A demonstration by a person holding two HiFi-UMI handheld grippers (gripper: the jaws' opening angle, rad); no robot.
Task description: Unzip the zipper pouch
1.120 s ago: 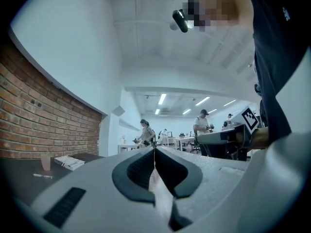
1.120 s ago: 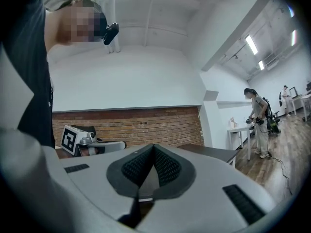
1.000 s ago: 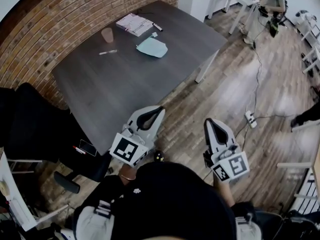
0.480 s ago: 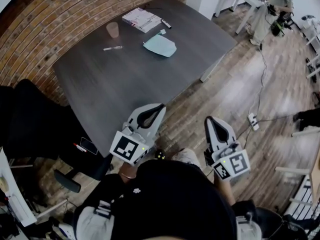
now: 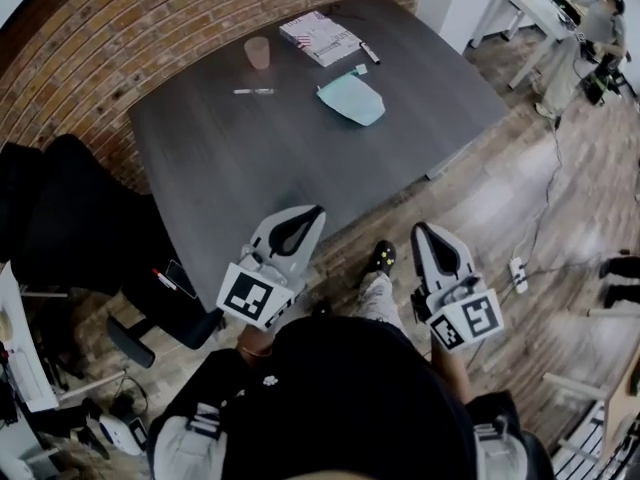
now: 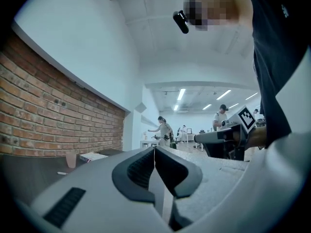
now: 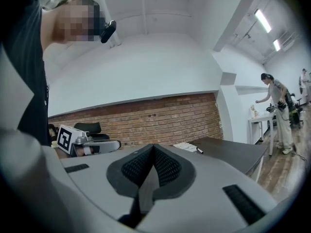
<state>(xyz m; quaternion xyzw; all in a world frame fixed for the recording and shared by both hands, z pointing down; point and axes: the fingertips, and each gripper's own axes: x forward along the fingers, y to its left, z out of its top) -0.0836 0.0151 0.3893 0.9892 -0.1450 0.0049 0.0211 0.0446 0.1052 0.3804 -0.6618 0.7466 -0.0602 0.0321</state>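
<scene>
One zipper pouch (image 5: 351, 99), one cup (image 5: 258, 52), contents unseen

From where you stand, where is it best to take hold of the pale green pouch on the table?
The pouch lies flat on the table, so its edges give little to pinch. Likely best is the small tab at its far edge, seemingly the pull: come from the near side, pinch it from above.
</scene>
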